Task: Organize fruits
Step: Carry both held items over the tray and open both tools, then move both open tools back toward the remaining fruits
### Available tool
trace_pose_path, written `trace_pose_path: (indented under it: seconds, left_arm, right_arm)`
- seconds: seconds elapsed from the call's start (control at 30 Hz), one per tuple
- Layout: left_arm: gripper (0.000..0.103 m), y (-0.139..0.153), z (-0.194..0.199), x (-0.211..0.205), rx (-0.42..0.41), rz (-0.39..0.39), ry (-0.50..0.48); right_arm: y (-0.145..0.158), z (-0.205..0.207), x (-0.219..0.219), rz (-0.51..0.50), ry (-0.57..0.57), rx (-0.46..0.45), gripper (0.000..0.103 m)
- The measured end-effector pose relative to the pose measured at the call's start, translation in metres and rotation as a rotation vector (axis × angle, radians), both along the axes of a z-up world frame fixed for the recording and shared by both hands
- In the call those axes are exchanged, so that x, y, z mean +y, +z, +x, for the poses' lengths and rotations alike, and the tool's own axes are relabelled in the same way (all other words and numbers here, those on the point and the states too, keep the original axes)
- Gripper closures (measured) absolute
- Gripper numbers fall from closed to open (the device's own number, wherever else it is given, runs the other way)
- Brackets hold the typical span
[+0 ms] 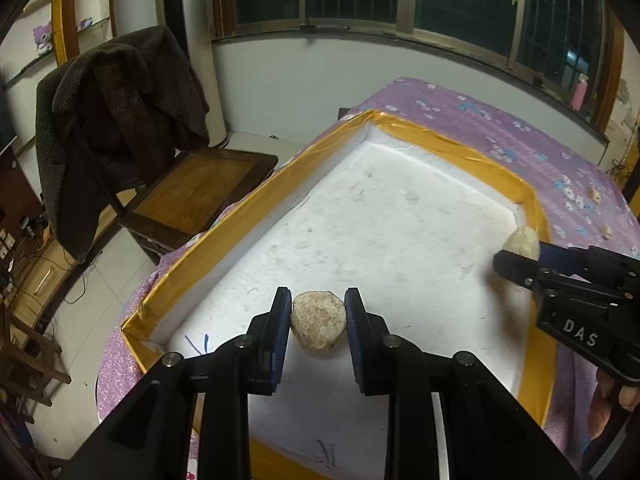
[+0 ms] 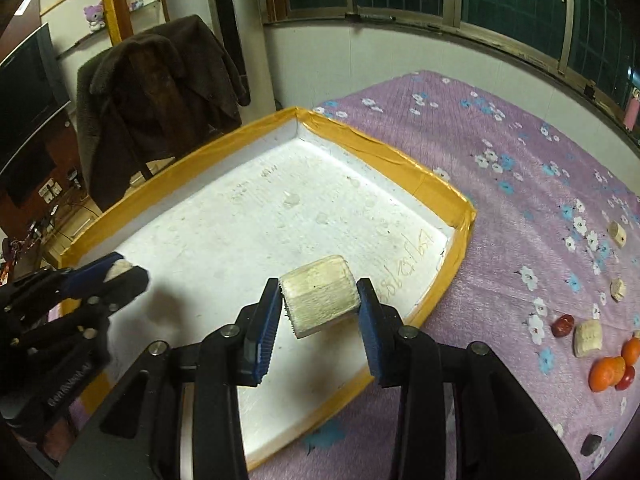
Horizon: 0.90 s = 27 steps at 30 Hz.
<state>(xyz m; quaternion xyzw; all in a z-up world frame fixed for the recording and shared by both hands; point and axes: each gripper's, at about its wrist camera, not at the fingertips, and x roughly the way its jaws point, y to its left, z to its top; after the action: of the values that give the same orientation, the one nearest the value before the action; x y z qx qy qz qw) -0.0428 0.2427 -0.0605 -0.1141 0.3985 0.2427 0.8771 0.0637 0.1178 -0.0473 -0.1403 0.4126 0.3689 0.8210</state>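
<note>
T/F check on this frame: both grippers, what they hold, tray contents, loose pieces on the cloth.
1. The left gripper is shut on a round beige piece. True.
2. The right gripper is open, nothing between its pads. False: it is shut on a pale ridged chunk.
3. Both grippers are over the white tray. True.
4. Orange fruits lie inside the tray. False: they lie on the purple cloth, outside it.
5. A dark coat hangs on a chair. True.
</note>
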Motion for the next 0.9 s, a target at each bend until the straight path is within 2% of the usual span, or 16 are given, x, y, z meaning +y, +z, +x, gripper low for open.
trace_pose_path:
  seconds: [0.03, 0.1, 0.13, 0.17, 0.23, 0.3, 0.37, 0.43, 0.5, 0.63, 0.8, 0.9]
  left_arm:
    - [0.073, 0.000, -0.001, 0.001, 0.002, -0.001, 0.004]
    - [0.060, 0.000, -0.001, 0.002, 0.001, 0.009, 0.016]
    - [0.050, 0.001, -0.003, 0.002, -0.004, 0.011, 0.026]
    - [0.044, 0.003, -0.005, 0.001, -0.015, 0.008, 0.031]
    - [0.041, 0.007, -0.010, 0.000, -0.033, 0.002, 0.047]
    - [0.040, 0.013, -0.014, -0.002, -0.057, 0.001, 0.068]
    - [0.031, 0.020, -0.022, -0.009, -0.095, 0.003, 0.090]
    - [0.028, 0.028, -0.025, -0.023, -0.142, -0.011, 0.078]
    - [0.025, 0.034, -0.023, -0.045, -0.175, -0.005, 0.031]
    - [0.022, 0.040, -0.002, -0.110, -0.184, 0.018, -0.160]
    - [0.022, 0.019, 0.032, -0.175, -0.079, -0.006, -0.351]
    - [0.022, 0.008, 0.042, -0.197, -0.029, -0.010, -0.406]
  right_arm:
    - [-0.003, 0.002, 0.001, -0.006, 0.000, 0.006, 0.063]
    - [-0.007, 0.005, 0.002, -0.018, -0.006, 0.006, 0.062]
    - [-0.009, 0.006, 0.002, -0.022, -0.009, 0.008, 0.059]
    - [-0.009, 0.007, 0.001, -0.020, -0.012, 0.007, 0.049]
    - [-0.006, 0.008, -0.006, -0.008, -0.031, -0.006, 0.037]
    - [0.003, 0.006, -0.018, 0.022, -0.040, -0.021, 0.036]
    - [0.012, 0.003, -0.032, 0.045, -0.052, -0.043, 0.033]
    - [0.023, -0.001, -0.058, 0.082, -0.069, -0.065, 0.032]
    - [0.030, -0.004, -0.089, 0.112, -0.108, -0.078, 0.029]
    - [0.038, -0.011, -0.170, 0.147, -0.229, -0.083, 0.027]
    - [0.026, -0.019, -0.263, 0.101, -0.393, -0.059, 0.027]
    - [0.010, -0.016, -0.298, 0.053, -0.454, -0.024, 0.027]
